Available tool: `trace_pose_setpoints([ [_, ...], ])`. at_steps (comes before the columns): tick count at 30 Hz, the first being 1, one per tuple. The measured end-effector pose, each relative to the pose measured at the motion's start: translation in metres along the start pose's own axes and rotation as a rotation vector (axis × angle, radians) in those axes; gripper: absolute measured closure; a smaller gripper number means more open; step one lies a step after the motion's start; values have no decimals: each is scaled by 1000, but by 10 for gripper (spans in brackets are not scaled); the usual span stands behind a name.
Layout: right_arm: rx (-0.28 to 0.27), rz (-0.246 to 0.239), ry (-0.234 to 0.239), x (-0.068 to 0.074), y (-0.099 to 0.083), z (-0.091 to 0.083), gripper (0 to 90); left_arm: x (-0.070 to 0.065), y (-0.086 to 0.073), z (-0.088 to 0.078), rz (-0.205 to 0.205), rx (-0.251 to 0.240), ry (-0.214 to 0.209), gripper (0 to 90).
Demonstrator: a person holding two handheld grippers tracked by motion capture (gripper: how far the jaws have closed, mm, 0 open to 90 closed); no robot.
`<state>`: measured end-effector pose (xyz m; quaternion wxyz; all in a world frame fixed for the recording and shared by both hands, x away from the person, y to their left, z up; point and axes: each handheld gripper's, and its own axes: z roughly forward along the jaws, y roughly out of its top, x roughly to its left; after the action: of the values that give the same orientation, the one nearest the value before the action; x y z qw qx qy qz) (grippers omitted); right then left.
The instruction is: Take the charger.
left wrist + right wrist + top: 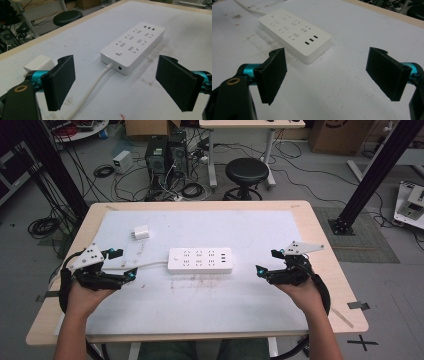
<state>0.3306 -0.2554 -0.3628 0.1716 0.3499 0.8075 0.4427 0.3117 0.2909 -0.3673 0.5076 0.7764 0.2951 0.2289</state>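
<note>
A white power strip (200,259) lies flat in the middle of the white mat (240,305), its sockets facing up. Its white cable (145,265) runs off to the left. A small white plug adapter (141,233) rests behind and to the left of it. My left gripper (123,263) hovers open just left of the strip, over the cable. In the left gripper view the power strip (133,46) lies ahead between the wide-apart jaws, with the adapter (38,64) behind the left jaw. My right gripper (267,261) stands open right of the strip. The right gripper view has the power strip (295,33) ahead.
The mat covers a light wooden table (330,270). Beyond the far edge stand a black stool (246,174), computer towers (165,155) and loose cables on the floor. A black frame post (370,180) rises at the right.
</note>
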Motion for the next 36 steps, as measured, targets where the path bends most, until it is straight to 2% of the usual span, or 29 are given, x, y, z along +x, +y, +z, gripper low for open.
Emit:
trace_pose_setpoints([
  [3, 6, -8, 3, 1, 4, 1, 173, 8, 9, 3, 22, 13, -2, 161],
  [5, 6, -12, 8, 0, 6, 1, 174, 17, 17, 7, 36, 26, -9, 161],
  [7, 10, -16, 5, -1, 9, 1, 174, 27, 25, 12, 46, 49, 1, 161],
  [8, 10, -16, 5, -1, 9, 1, 174, 27, 25, 12, 46, 49, 1, 161],
  [9, 14, -18, 6, -1, 11, 2, 173, 38, 31, 19, 50, 53, -9, 161],
  [11, 21, -20, 7, -3, 15, 3, 174, 49, 36, 26, 60, 62, 3, 161],
  [12, 21, -21, 1, -3, 15, 4, 173, 62, 42, 34, 55, 72, 8, 161],
  [14, 20, -16, 3, -3, 15, 5, 173, 62, 42, 34, 55, 72, 8, 161],
  [15, 19, -16, 15, -3, 15, 6, 173, 81, 48, 48, 34, 94, 2, 161],
  [18, 29, -26, 25, -1, 15, 9, 174, 94, 49, 58, 24, 119, -4, 161],
  [22, 46, -25, 22, 2, 14, 12, 174, 119, 45, 80, 6, 173, 2, 161],
  [25, 54, -27, 24, 4, 13, 15, 174, 138, 35, 98, -7, 229, -5, 161],
  [27, 59, -22, 24, 4, 12, 16, 174, 148, 25, 108, -16, 212, -15, 161],
  [28, 57, -17, 20, 3, 11, 17, 174, 155, 16, 117, -24, 223, -15, 161],
  [31, 60, -11, 21, 2, 11, 18, 174, 158, 12, 122, -21, 236, -10, 162],
  [32, 65, -9, 16, 1, 10, 19, 174, 164, 6, 132, -16, 244, -15, 162],
  [34, 69, -3, 14, 0, 10, 20, 174, 169, 2, 142, -4, 262, -35, 163],
  [36, 70, 0, 17, -1, 9, 21, 174, 169, 2, 142, -4, 262, -35, 163],
])
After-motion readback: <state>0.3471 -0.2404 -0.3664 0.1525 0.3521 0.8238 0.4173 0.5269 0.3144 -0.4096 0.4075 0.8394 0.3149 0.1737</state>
